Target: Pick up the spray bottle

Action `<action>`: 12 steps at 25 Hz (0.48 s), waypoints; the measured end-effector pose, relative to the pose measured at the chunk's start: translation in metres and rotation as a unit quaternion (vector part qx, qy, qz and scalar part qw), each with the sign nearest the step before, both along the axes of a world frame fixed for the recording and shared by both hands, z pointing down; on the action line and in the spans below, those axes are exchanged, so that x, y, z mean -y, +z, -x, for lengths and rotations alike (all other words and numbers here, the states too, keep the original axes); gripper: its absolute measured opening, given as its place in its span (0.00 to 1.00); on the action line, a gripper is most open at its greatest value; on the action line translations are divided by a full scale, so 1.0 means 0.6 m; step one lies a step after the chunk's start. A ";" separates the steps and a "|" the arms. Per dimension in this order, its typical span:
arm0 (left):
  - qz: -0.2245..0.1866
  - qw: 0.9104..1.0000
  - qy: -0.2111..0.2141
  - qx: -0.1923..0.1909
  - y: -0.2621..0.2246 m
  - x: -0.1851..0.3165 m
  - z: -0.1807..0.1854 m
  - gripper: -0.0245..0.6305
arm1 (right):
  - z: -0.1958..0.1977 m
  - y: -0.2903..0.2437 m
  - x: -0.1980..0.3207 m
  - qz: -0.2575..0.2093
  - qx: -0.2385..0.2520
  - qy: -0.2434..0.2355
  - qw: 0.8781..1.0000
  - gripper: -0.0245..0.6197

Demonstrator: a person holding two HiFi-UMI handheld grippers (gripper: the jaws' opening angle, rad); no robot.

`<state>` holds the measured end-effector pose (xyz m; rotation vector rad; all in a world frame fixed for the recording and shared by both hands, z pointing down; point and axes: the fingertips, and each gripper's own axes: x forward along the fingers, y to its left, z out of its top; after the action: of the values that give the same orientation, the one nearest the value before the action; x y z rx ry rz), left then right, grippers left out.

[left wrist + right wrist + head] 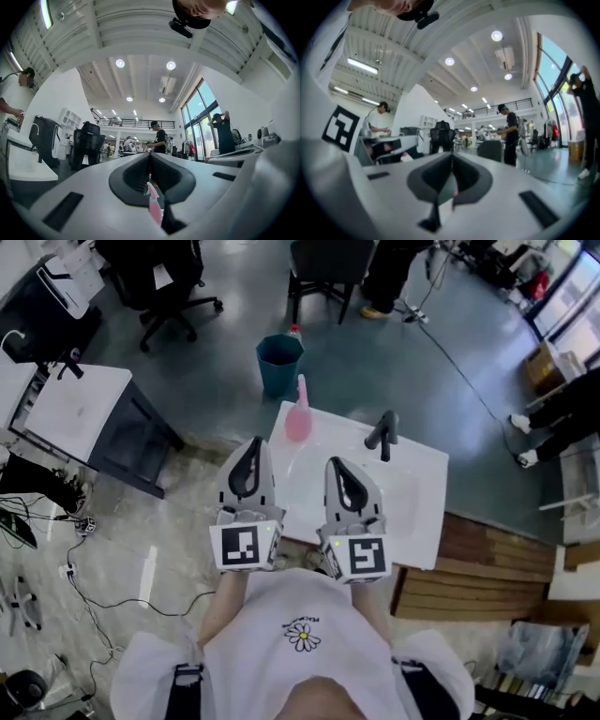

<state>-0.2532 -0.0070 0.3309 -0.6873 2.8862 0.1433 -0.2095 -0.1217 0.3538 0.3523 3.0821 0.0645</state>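
Note:
The pink spray bottle (298,413) stands upright at the far left corner of the white washbasin top (417,507). My left gripper (254,446) hangs just short of it, a little to its left, jaws shut and empty. In the left gripper view the bottle (154,208) shows through the gap below the shut tips of that gripper (150,157). My right gripper (336,465) floats over the basin's near half, to the right of the bottle, also shut with nothing in it. Its tips (452,157) meet in the right gripper view.
A black tap (382,432) rises at the basin's far edge, right of the bottle. Behind the basin a teal bin (279,362) sits on the floor. A white desk (75,409) is at the left, wooden pallets (492,568) at the right. People stand farther off (159,138).

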 end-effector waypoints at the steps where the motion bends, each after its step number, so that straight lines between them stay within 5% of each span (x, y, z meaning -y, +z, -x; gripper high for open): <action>1: 0.001 1.000 -0.005 0.001 -0.001 -0.001 0.000 0.07 | 0.002 0.000 0.002 0.000 0.001 -0.002 1.000 0.08; 12: 0.016 1.000 0.000 0.027 -0.015 0.028 -0.015 0.07 | 0.003 0.000 0.040 0.021 0.002 0.003 1.000 0.09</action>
<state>-0.2441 -0.0237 0.3219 -0.6862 2.8432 0.0774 -0.2112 -0.1456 0.3537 0.3405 3.0749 0.0013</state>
